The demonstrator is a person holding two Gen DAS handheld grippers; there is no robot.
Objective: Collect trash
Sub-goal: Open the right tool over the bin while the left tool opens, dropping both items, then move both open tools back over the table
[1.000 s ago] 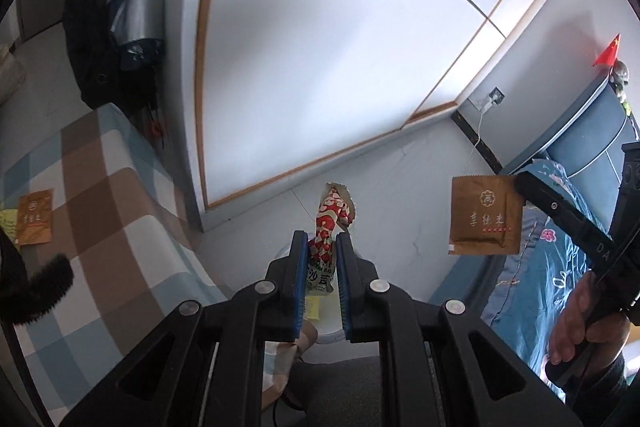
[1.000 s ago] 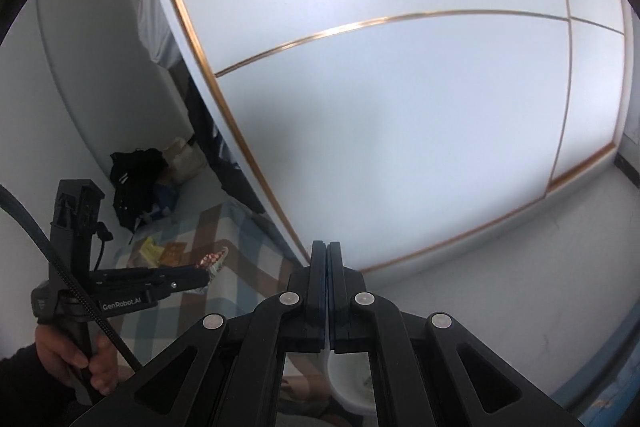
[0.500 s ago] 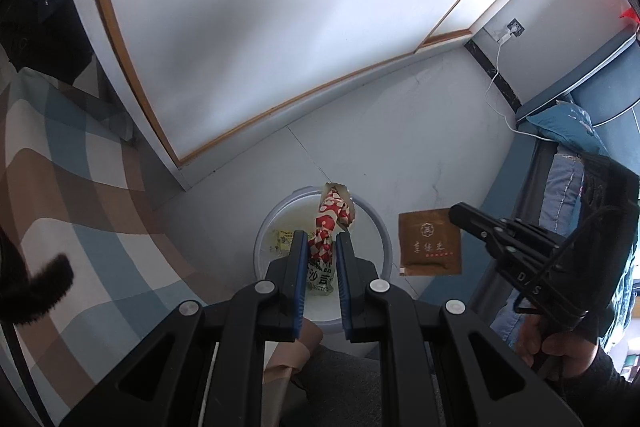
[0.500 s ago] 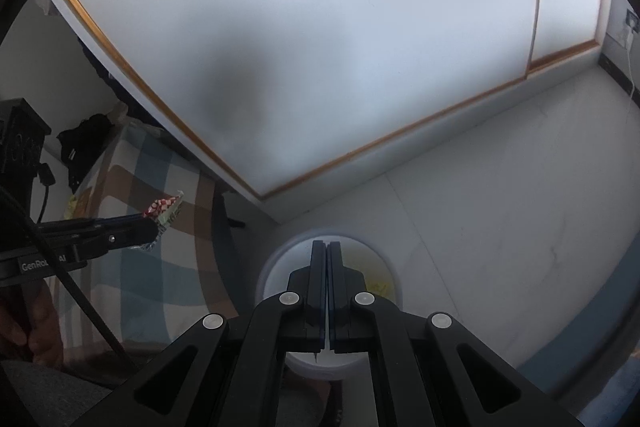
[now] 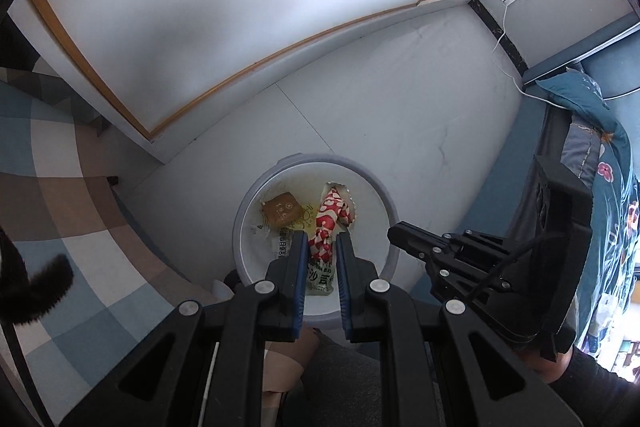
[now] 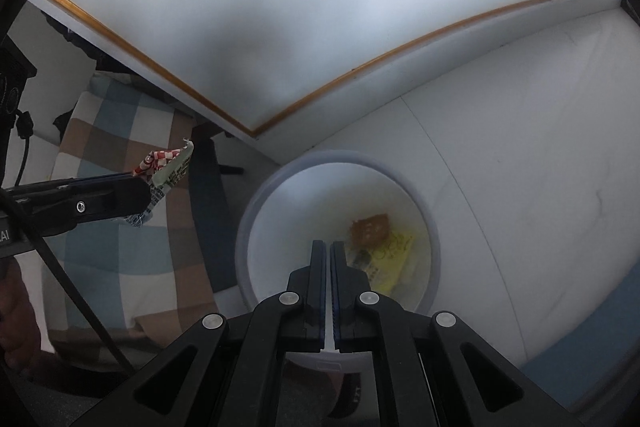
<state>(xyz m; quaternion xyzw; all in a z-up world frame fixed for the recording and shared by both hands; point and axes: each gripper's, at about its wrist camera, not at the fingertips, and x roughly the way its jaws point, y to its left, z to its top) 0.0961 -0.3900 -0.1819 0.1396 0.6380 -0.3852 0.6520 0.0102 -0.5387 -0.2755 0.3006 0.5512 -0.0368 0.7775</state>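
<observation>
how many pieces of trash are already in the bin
2 at least: a brown packet and a yellow wrapper partly under it, on the bottom of the white bin. More may hide beneath. The red-checked wrapper is clamped in the left gripper.

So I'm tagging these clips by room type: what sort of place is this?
Most likely a bedroom: a bed with floral blue bedding, a white wardrobe front with wood trim, and a checked blanket. A white trash bin stands on the tiled floor.
</observation>
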